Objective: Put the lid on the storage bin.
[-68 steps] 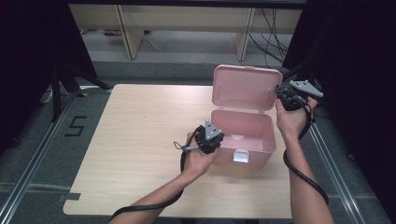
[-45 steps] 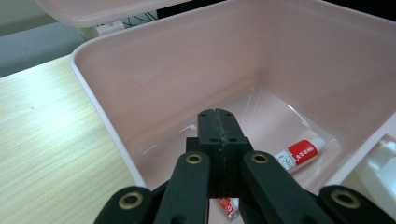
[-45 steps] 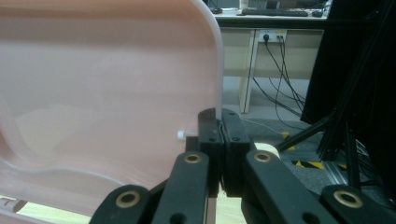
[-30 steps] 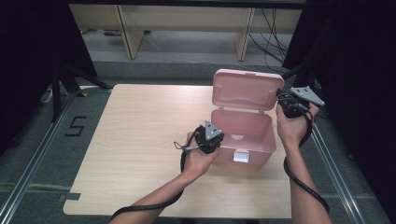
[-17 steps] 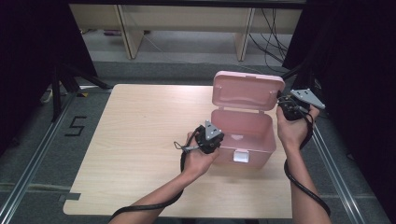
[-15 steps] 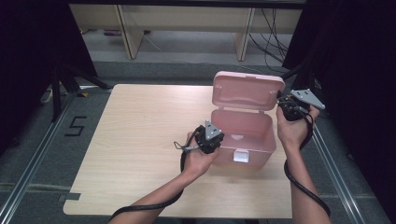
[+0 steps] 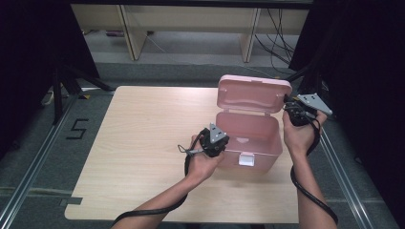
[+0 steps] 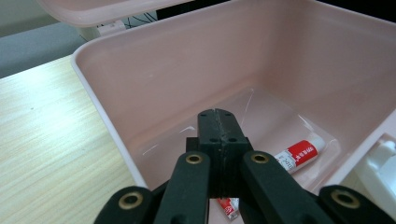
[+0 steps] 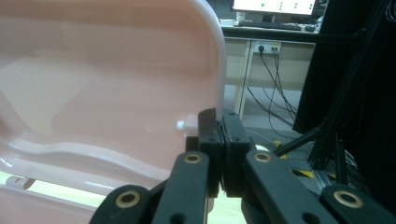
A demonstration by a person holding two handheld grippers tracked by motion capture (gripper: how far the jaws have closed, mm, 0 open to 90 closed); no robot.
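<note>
both tongs have jaws pressed together. left gripper sits at the near-left corner of the pink box, jaws closed on nothing, tips hanging over the box's open inside in the left gripper view. right gripper is at the right edge of the raised lid; in the right gripper view the jaws meet right at the lid's rim. looks like a pinch on the edge, but the contact is hidden behind the jaw tips, so can't confirm that the plastic is between them.

box stands on the right half of the wooden table, lid tilted up and back, white latch on the near wall. inside, on the floor, lies a white tube with a red label, half hidden by the left jaws; a second red-and-white scrap peeks out below them, too cut off to say if it's the same item. print on the label is unreadable. box floor is not visible from the high view.

left hand and right hand come in from the bottom, black cables trailing. dark surroundings; shelf legs and wires behind the table, a "5" mark on the floor at left.
</note>
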